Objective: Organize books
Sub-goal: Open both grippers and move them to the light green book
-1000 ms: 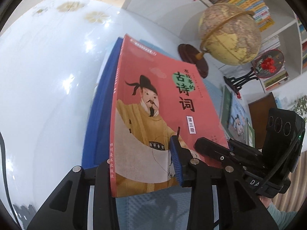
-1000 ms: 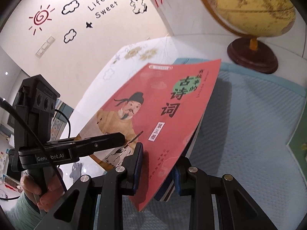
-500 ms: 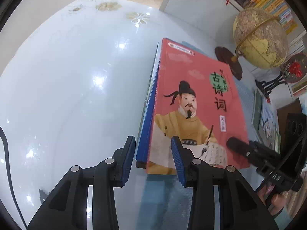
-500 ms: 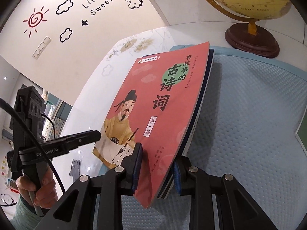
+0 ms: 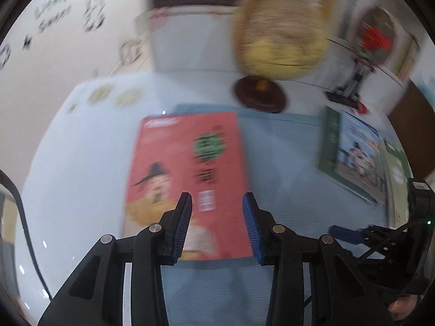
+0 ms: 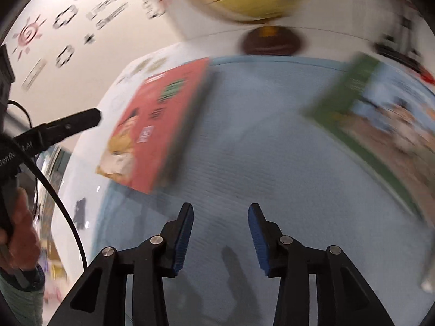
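Centre-left of left-wrist frame: red book (image 5: 187, 179) flat atop stack on blue mat (image 5: 282, 149), squared for tidiness. Your left claw (image 5: 217, 225) part-open, empty; right claw (image 6: 220, 237) opening, empty, over bare mat. Green book (image 6: 380, 114) upper right, unsorted.

Book stack (image 5: 190, 168) on mat (image 5: 285, 190), globe (image 5: 277, 35) behind.

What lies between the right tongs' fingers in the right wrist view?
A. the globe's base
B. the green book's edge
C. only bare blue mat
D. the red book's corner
C: the right tongs are opening over the blue mat with nothing between them; the red book lies off to their left, the green book to their right, and the globe's base sits far behind.
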`<action>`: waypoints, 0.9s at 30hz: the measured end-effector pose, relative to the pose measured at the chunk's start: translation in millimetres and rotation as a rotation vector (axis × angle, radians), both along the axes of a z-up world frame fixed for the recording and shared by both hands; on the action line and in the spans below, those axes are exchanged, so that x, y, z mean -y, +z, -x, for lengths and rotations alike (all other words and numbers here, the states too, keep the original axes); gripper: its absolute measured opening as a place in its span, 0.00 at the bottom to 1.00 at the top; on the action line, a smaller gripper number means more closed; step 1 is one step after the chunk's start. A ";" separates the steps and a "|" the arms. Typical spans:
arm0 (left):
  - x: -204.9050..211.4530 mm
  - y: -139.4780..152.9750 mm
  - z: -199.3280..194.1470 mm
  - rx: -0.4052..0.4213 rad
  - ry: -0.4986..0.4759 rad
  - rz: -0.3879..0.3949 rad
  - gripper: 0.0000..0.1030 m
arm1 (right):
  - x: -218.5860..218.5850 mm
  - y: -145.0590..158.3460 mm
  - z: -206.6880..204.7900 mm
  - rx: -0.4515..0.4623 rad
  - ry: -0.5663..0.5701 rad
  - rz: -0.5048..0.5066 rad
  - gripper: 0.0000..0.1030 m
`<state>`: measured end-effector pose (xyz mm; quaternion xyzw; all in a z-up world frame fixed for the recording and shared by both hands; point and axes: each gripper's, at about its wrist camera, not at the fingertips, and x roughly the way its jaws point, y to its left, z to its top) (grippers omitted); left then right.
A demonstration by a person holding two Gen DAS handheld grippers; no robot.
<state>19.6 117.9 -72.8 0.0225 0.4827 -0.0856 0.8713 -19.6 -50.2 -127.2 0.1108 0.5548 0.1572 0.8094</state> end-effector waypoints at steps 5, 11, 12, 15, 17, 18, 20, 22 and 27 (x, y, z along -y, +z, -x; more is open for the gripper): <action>78.8 14.5 15.7 0.026 -0.124 0.004 0.35 | 95.5 17.7 38.6 0.018 -0.181 0.029 0.41; 172.4 19.0 34.9 0.022 -0.226 0.020 0.35 | 191.2 38.1 79.6 0.048 -0.328 0.058 0.49; 186.2 19.2 37.8 0.021 -0.237 0.021 0.35 | 201.5 39.9 82.7 0.048 -0.339 0.053 0.49; 223.9 19.1 45.4 0.013 -0.265 0.026 0.35 | 236.0 42.6 94.6 0.046 -0.363 0.063 0.49; 246.2 19.0 51.2 0.012 -0.277 0.029 0.35 | 256.8 44.9 102.8 0.043 -0.373 0.066 0.49; 255.5 18.5 52.1 0.010 -0.283 0.027 0.35 | 267.4 44.7 106.1 0.041 -0.378 0.067 0.49; 275.0 17.0 54.8 0.004 -0.292 0.026 0.35 | 280.2 43.6 109.5 0.039 -0.384 0.070 0.49; 295.0 13.1 56.4 -0.007 -0.299 0.027 0.35 | 296.0 42.8 113.2 0.038 -0.389 0.071 0.49; 327.3 -15.4 54.5 -0.072 -0.315 0.060 0.35 | 336.3 33.0 121.9 0.029 -0.424 0.078 0.49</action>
